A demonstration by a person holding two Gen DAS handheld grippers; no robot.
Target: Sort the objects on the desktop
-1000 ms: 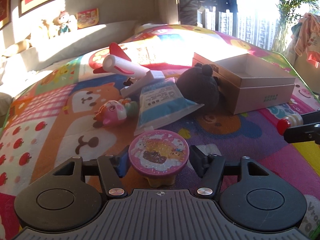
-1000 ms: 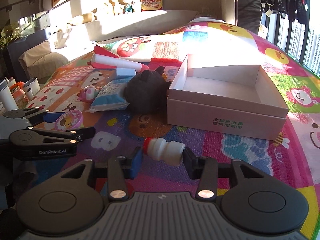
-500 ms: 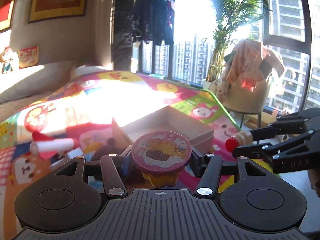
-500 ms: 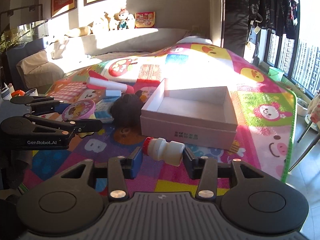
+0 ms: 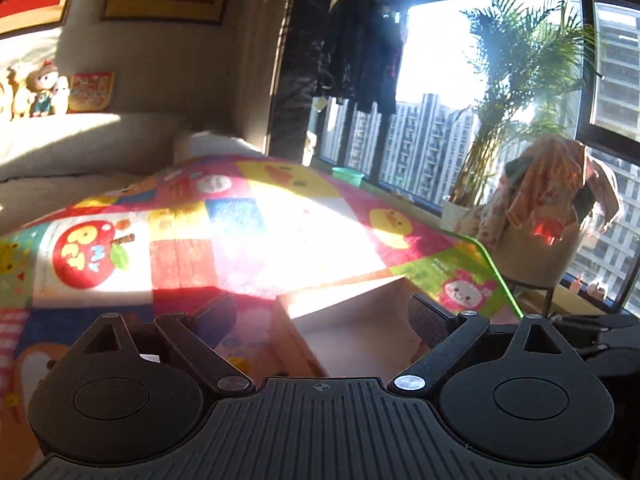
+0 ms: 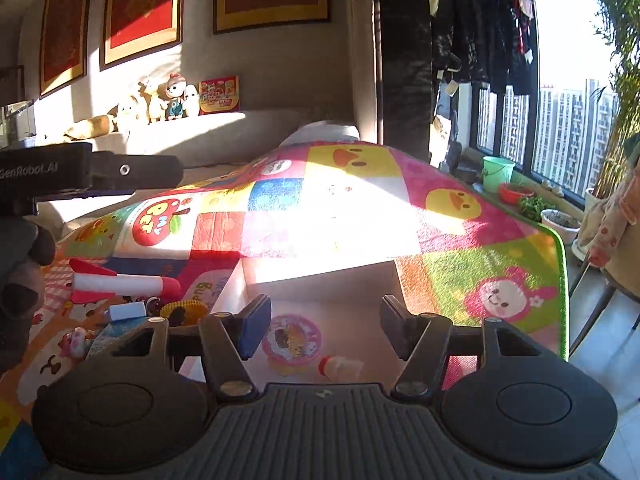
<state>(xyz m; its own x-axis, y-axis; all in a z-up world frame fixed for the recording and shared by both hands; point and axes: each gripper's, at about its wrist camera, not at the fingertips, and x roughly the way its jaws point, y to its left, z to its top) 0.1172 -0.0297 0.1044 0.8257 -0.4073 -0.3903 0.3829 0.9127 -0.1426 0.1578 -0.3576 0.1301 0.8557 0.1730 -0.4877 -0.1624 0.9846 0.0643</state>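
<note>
The open cardboard box (image 6: 320,284) sits on the colourful play mat (image 6: 360,208). Inside it lie the pink round-lidded cup (image 6: 291,339) and the small white bottle with a red cap (image 6: 340,366). My right gripper (image 6: 320,322) is open and empty, just above the box over both items. My left gripper (image 5: 320,320) is open and empty over the box (image 5: 360,320), whose inside shows between the fingers. In the right wrist view the left gripper's body (image 6: 88,174) appears at the far left.
Left of the box on the mat lie a red-and-white toy rocket (image 6: 124,284), a tube (image 6: 120,326), a small pink toy (image 6: 74,340) and a yellow-topped item (image 6: 184,310). A sofa with plush toys (image 6: 168,98) is behind. Windows, plants and a clothes-draped chair (image 5: 552,208) are on the right.
Both grippers moved over the box and opened. The pink cup left the left gripper and the white bottle left the right gripper; both now lie inside the box.
</note>
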